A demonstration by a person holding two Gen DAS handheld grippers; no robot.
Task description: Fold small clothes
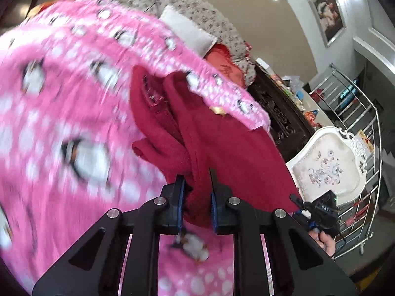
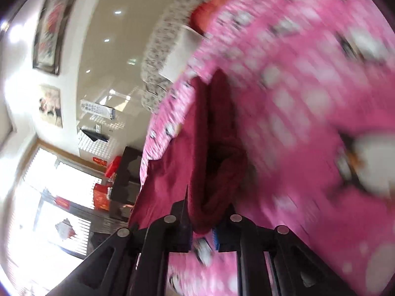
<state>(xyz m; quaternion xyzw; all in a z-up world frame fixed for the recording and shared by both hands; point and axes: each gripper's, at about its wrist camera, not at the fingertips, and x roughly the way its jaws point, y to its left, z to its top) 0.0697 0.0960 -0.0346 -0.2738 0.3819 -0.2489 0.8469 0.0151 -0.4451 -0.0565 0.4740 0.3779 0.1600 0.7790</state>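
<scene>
A dark red knitted garment hangs bunched above a pink blanket printed with white dots and penguins. My left gripper is shut on a fold of the garment, with cloth pinched between its blue pads. In the right wrist view my right gripper is shut on another fold of the same red garment, lifted over the pink blanket. The other hand-held gripper shows at the right of the left wrist view. Both views are blurred by motion.
A grey floral quilt, a grey pillow and a red cushion lie beyond the blanket. A dark carved bed frame, a white ornate chair and a steel railing stand to the right. Framed pictures hang on the wall.
</scene>
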